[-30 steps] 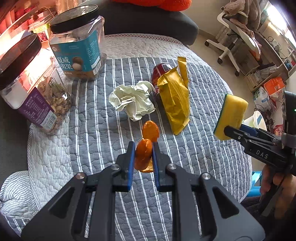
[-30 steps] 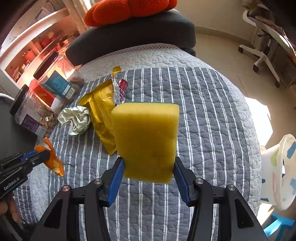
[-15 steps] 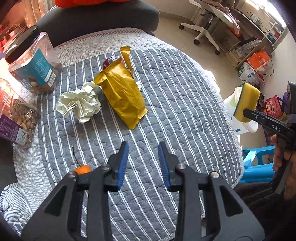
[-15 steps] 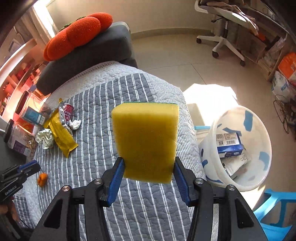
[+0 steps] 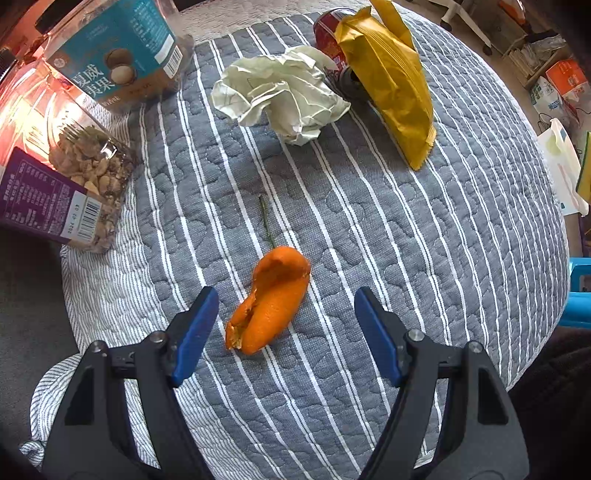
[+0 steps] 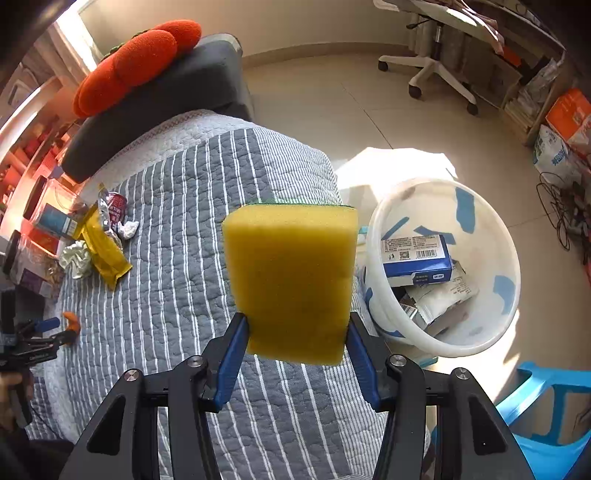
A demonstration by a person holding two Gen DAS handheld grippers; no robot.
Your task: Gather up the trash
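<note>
On the quilted, grey-and-white striped cover (image 5: 369,229) of the table lies a curled piece of orange peel (image 5: 271,299), glossy outside and torn at its lower end, with a thin green stem (image 5: 266,221) at its 12 o'clock. The left gripper (image 5: 286,332) hangs over it with its blue-padded fingers spread wide; the peel sits between them, nearer the left pad, touched by neither. A second ago those fingers pinched the peel above the cloth; they have just been opening, and the peel is now down on the cover. At 12 o'clock from the peel rests a crumpled wad of pale paper (image 5: 284,96), and at 1 o'clock a creased yellow foil packet (image 5: 388,81) leaning over a red can (image 5: 328,33). At 10 and 11 o'clock stand two clear plastic jars (image 5: 74,177), one holding nuts.

The right gripper (image 6: 295,362) has its fingers clamped on a porous yellow sponge (image 6: 291,280) with a green scouring back, as before, though the view has swung toward the floor. At 3 o'clock from the sponge a round white bucket (image 6: 491,218) with blue patches holds a blue-and-white carton (image 6: 417,258) and crumpled white packets (image 6: 436,299).
</note>
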